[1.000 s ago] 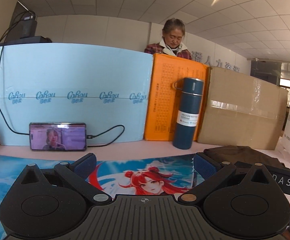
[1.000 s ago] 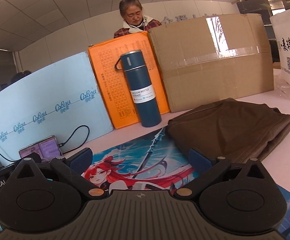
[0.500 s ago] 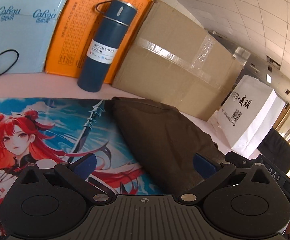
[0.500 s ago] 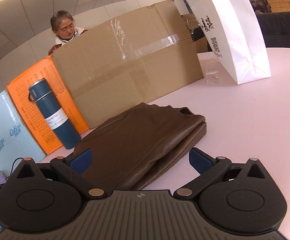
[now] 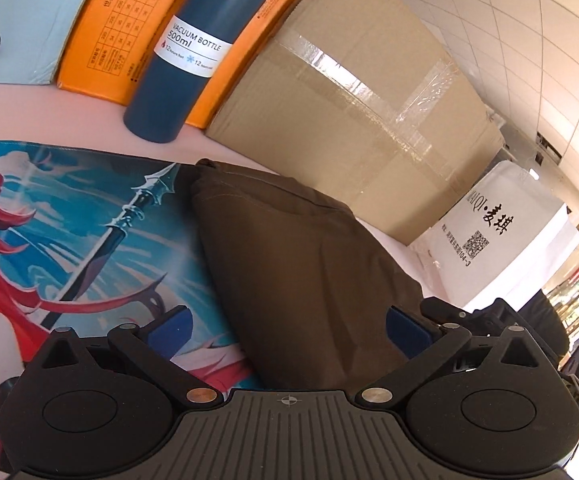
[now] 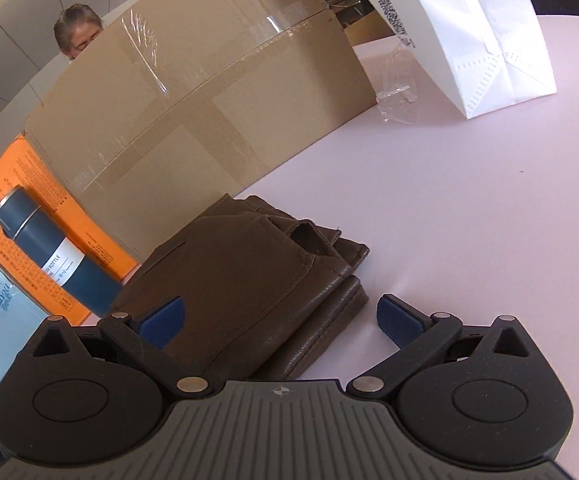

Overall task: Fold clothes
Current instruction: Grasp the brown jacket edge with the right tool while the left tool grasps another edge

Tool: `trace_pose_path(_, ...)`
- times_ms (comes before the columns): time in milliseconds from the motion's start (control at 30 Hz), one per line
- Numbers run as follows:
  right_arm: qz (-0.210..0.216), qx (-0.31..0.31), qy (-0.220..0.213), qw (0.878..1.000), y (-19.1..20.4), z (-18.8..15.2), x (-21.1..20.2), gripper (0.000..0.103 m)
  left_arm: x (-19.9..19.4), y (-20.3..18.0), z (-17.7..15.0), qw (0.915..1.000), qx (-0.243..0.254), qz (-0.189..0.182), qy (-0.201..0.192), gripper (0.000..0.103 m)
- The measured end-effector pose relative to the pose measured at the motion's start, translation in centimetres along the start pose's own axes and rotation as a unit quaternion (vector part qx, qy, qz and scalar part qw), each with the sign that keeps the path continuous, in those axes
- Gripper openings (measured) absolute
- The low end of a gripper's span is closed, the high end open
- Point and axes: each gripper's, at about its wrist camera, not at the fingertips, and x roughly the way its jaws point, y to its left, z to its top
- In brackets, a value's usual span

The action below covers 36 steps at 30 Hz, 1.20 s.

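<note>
On the pink table point(image 6: 469, 208):
Garment: folded brown clothes point(image 6: 249, 272), left edge on my printed mat point(image 5: 69, 240).
My left gripper point(image 5: 287, 326): spread apart.
My right gripper point(image 6: 279, 316): spread apart, bare table rightward.

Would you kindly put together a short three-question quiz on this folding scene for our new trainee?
1. True or false: the left gripper is shut on the folded brown garment.
2. What stands directly behind the garment? A) the taped brown cardboard box B) a wicker basket C) a glass jar
3. Fill in: the dark blue vacuum bottle leans against the ___ box.

Key: 1. False: both the left gripper and the right gripper are open, their fingers either side of the garment. 2. A. 3. orange.
</note>
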Motion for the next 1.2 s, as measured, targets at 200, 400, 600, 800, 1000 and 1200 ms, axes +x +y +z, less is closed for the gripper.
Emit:
trace_pose_path(200, 0.087, 0.061, 0.004, 0.994, -0.3, -0.2, 1.2, 0.103, 0.7, -0.4, -0.9, 0.9983, 0.03, -0.049, 0.004, 0.103)
trace_pose_path(400, 0.099, 0.052, 0.013, 0.994, 0.3, -1.0, 1.3, 0.059, 0.7, -1.4, -1.8, 0.9959, 0.081, 0.035, -0.021, 0.048)
trace_pose_path(600, 0.103, 0.016, 0.016, 0.994, 1.9, -1.3, 1.1, 0.025, -0.5, 0.1, -1.7, 0.9978, 0.051, 0.017, -0.038, 0.021)
trace_pose_path(800, 0.172, -0.041, -0.006, 0.984, 7.0, -2.0, -2.9, 0.024, -4.3, -1.0, -2.0, 0.9912, 0.091, 0.007, -0.096, 0.012)
trace_pose_path(1000, 0.232, -0.039, -0.017, 0.972, 10.5, -2.8, -5.8, 0.022, -9.3, -0.4, -1.9, 0.9891, 0.062, -0.012, -0.133, 0.012)
trace_pose_path(1200, 0.321, -0.037, 0.0, 0.946, 14.7, -5.4, -7.8, 0.022, -18.1, 2.3, -2.7, 0.9777, 0.032, 0.006, -0.208, 0.011)
